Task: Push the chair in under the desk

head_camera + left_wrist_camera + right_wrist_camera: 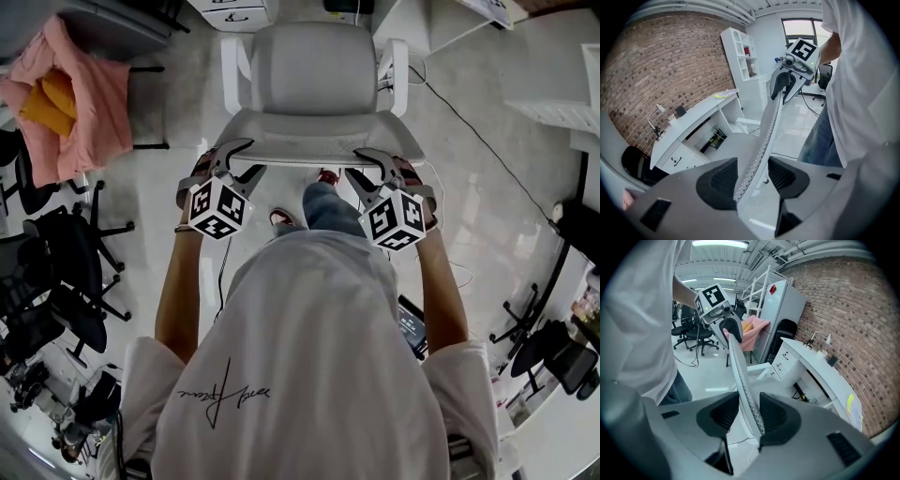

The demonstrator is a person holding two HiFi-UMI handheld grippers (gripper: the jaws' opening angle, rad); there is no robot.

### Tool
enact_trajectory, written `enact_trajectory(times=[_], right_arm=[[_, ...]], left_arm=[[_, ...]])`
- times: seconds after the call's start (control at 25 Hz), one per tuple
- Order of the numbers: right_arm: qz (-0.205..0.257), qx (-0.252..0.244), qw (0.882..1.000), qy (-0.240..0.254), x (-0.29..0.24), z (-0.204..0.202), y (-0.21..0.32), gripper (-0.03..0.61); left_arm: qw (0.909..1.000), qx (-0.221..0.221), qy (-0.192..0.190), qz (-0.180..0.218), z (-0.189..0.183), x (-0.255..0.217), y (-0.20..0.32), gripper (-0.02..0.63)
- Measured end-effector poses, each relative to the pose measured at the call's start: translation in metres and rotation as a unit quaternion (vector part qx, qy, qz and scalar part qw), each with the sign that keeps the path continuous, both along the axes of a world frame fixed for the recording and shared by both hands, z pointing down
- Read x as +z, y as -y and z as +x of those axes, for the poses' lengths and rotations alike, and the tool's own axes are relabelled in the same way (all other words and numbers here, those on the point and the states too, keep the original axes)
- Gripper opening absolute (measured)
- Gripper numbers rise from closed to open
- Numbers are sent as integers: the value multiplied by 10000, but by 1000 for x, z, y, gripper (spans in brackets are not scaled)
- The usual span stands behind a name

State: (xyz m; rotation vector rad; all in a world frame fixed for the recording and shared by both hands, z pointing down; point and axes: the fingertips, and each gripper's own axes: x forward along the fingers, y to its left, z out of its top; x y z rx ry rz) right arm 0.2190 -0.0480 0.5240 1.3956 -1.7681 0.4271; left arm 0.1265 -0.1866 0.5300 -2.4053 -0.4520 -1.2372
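The big white desk (693, 117) stands by the brick wall. The chair (309, 84) is on the floor right in front of the person, with its seat turned to the desk, and it is not under it yet.

The chair could bump the desk if it goes in crooked. That would happen if one hand pushes harder than the other, because then the chair swings to one side. An armrest (398, 75) might hit the desk edge. A black cable (487, 150) lies on the floor beside the chair, and the chair's foot could catch on it if it drifts that way.

The left gripper (751, 174) and the right gripper (749, 412) each pinch the top of the backrest (319, 136), one at each end. That edge is thin, so a claw could slip off.

The chair is pale grey and white. It has a wide seat, two white armrests and a curved back with tiny dots along its edge.
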Motion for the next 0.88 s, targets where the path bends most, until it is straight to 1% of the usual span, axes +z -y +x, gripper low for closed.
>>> enact_trajectory(times=[0.52, 0.88], right_arm=[[146, 53, 9998, -106, -1, 28, 3, 155], [227, 61, 9995, -187, -1, 43, 9, 155]], left_arm=[[10000, 29, 83, 33, 32, -1, 4, 204], [9998, -93, 16, 186, 49, 0, 11, 206]])
